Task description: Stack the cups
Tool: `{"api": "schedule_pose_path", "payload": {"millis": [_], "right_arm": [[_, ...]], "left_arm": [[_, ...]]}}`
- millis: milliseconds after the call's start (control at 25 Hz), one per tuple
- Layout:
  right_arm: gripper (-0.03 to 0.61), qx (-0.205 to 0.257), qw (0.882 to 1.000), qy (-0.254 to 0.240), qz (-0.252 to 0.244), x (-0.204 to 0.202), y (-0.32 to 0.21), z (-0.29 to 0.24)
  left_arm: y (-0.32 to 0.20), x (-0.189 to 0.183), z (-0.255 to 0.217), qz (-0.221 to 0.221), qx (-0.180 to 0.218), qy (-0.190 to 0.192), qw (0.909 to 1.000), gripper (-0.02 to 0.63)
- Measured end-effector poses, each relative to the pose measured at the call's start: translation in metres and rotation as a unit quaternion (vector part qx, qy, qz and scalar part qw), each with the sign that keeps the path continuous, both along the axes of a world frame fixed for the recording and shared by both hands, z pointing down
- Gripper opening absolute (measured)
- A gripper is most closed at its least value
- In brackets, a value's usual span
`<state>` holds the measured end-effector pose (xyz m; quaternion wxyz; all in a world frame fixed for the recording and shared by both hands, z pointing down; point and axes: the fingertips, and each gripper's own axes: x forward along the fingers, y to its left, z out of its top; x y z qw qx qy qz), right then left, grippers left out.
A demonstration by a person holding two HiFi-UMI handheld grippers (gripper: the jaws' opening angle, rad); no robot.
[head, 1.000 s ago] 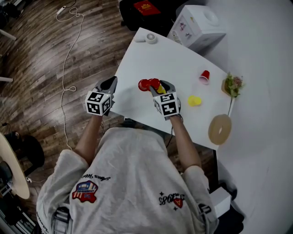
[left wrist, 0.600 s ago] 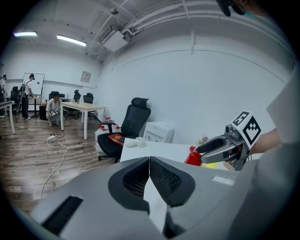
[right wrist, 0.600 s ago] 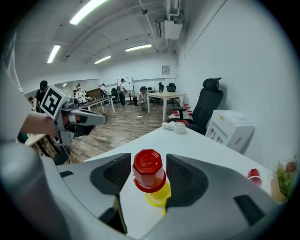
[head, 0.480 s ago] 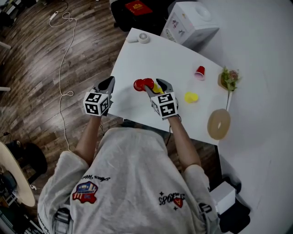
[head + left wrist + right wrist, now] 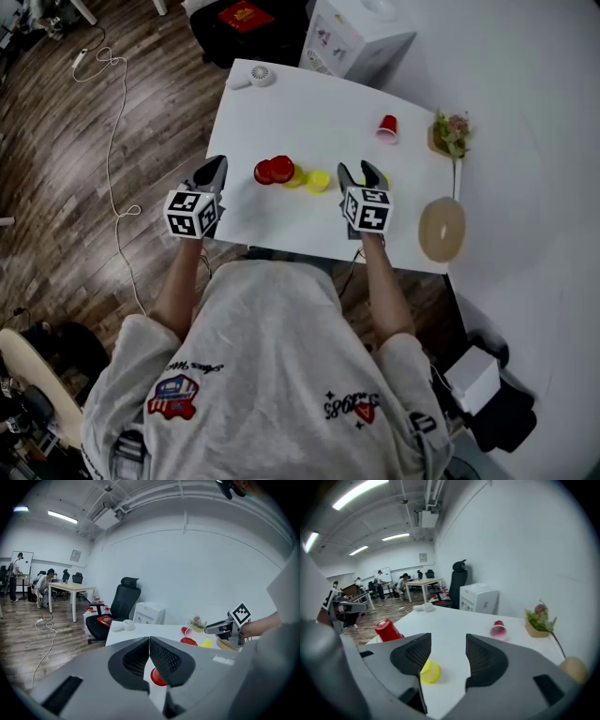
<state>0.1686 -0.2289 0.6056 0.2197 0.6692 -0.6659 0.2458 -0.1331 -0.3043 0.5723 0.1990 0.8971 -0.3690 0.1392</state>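
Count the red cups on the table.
3. The first red cup stands left of centre, the second red cup is right beside it, and the third red cup lies on its side near the plant. Any cups nested inside these would be hidden.

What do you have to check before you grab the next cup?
1. Right gripper ready to grab: ok. Its jaws stand apart, have just been opening, and nothing is between them.
2. Left gripper free: ok. Its jaws are together and empty.
3. Yellow cup lined up with the right gripper: not ok. It lies on its side just beyond the left jaw, not between the two.
4. Red cup steady: ok. It stands mouth down on the table.
5. All cups gathered: not ok. The other red cup lies on its side near the plant.
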Motion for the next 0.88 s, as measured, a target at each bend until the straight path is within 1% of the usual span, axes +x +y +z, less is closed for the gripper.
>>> {"api": "schedule_pose_path", "payload": {"millis": [80,160,240,320,440,520,600,640,720,800,880], "right_arm": [[0.238,-0.01,0.998,0.008,0.054,0.041,0.014,0.01],[0.243,-0.028,0.995,0.015,0.094,0.072,0.028,0.022],[0.252,-0.042,0.991,0.014,0.127,0.095,0.039,0.03],[0.28,-0.053,0.987,0.013,0.153,0.111,0.048,0.039],[0.302,-0.072,0.983,0.024,0.166,0.124,0.056,0.056],[0.304,-0.088,0.982,0.02,0.167,0.126,0.059,0.068],[0.294,-0.1,0.98,0.007,0.172,0.126,0.062,0.077],[0.273,-0.103,0.979,0.003,0.177,0.127,0.063,0.08],[0.21,-0.101,0.977,0.003,0.186,0.128,0.065,0.081],[0.209,-0.089,0.979,0.013,0.185,0.127,0.065,0.076],[0.209,-0.073,0.982,0.024,0.175,0.122,0.062,0.065]], "left_arm": [[0.001,0.004,0.0,0.004,0.001,-0.001,1.0,0.006],[0.002,0.005,-0.001,0.007,0.001,-0.002,1.0,0.006],[0.004,0.004,-0.001,0.008,0.001,-0.004,1.0,0.006],[0.006,0.004,-0.001,0.007,0.001,-0.005,1.0,0.006],[0.009,0.002,-0.001,0.006,0.002,-0.009,0.9999,0.006],[0.012,0.001,-0.001,0.006,0.002,-0.01,0.9999,0.006],[0.014,0.001,-0.001,0.005,0.002,-0.011,0.9999,0.006],[0.014,0.0,-0.001,0.005,0.002,-0.011,0.9999,0.006],[0.014,-0.001,-0.002,0.004,0.002,-0.011,0.9999,0.006],[0.013,-0.003,-0.003,0.002,0.003,-0.012,0.9999,0.006],[0.012,-0.004,-0.003,0.002,0.004,-0.012,0.9999,0.006]]}}
